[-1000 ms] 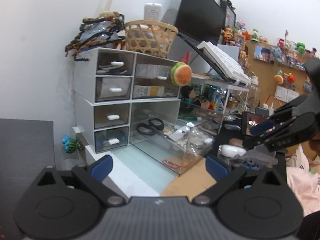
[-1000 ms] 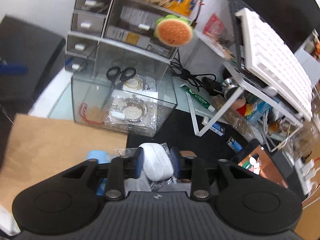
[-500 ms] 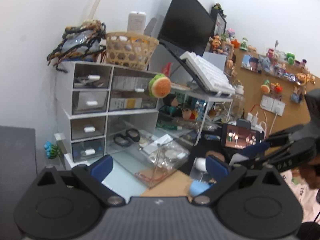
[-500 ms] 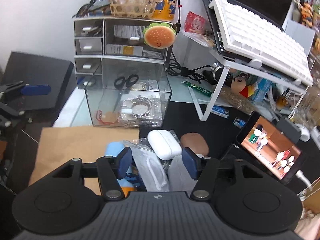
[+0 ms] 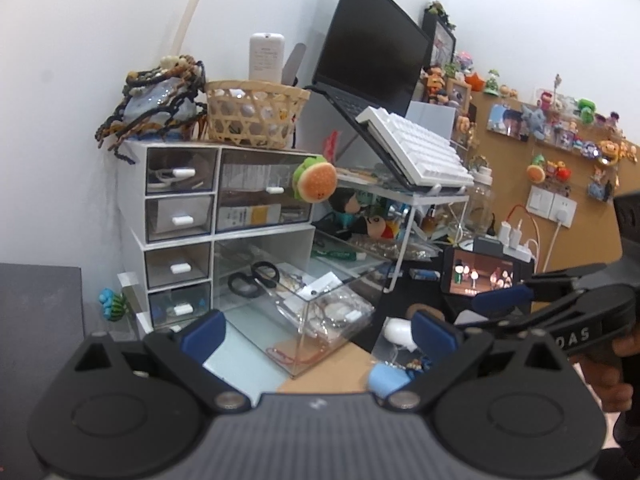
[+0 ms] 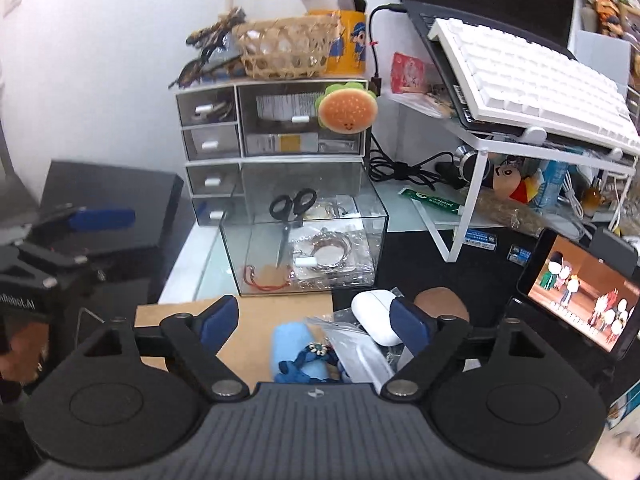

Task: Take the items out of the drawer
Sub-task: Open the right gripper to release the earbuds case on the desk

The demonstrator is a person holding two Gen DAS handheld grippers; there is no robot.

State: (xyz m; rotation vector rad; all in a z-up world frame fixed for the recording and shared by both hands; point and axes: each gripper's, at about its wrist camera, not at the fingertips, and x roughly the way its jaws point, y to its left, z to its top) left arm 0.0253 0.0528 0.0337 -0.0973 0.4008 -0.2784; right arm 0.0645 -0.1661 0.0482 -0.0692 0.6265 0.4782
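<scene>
Right wrist view looks down over the desk: the right gripper hangs above the pile in front of the pulled-out clear drawer, fingers spread wide and holding nothing. Beneath them lie a white earbud case, a blue roll and plastic bags. Scissors and rings remain inside the drawer. The left gripper is also spread and empty, raised level facing the drawer unit. Only the left wrist view shows the cork board; only the right shows the orange cup.
</scene>
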